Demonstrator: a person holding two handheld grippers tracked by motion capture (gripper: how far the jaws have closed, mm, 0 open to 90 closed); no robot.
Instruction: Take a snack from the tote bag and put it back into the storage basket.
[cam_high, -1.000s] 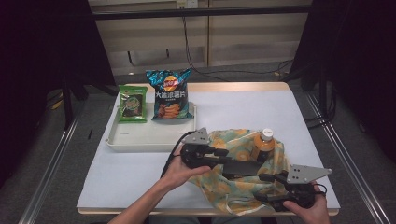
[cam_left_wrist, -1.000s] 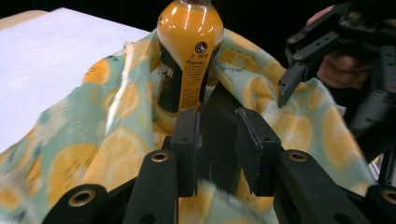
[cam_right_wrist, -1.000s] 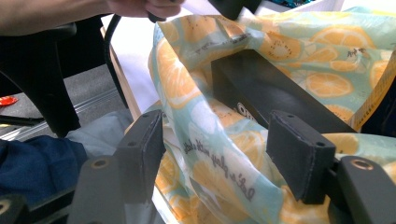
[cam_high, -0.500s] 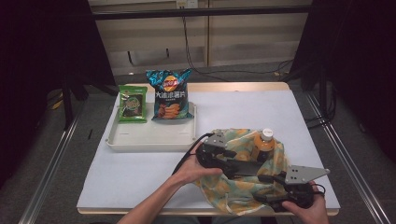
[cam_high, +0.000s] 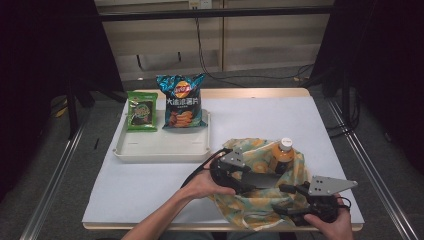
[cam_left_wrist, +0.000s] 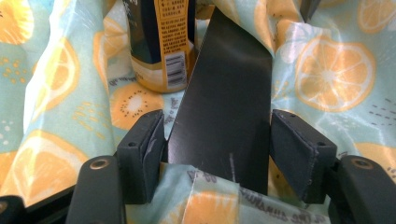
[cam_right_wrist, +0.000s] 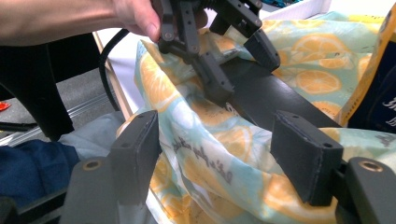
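Note:
A lemon-print cloth bag (cam_high: 250, 206) lies open at the table's front right. An orange drink bottle (cam_high: 283, 155) stands upright inside it, beside a flat black panel (cam_left_wrist: 229, 102). My left gripper (cam_high: 250, 177) is at the bag's left rim, open, its jaws straddling the folded fabric edge (cam_left_wrist: 210, 200) with the panel and bottle (cam_left_wrist: 161, 42) just beyond. My right gripper (cam_high: 284, 200) is at the bag's near rim, open, with loose fabric (cam_right_wrist: 210, 163) between its wide-apart pads. The right gripper view faces the left gripper (cam_right_wrist: 240, 70) and the hand holding it.
A white tray (cam_high: 160, 150) sits at the back left, holding a green snack packet (cam_high: 141, 111) and a blue chip bag (cam_high: 182, 100). Bare white table lies left of the cloth bag and behind it. The table's front edge runs just below both hands.
My left gripper has moved right, from the open table onto the bag's left rim. The right gripper has hardly shifted.

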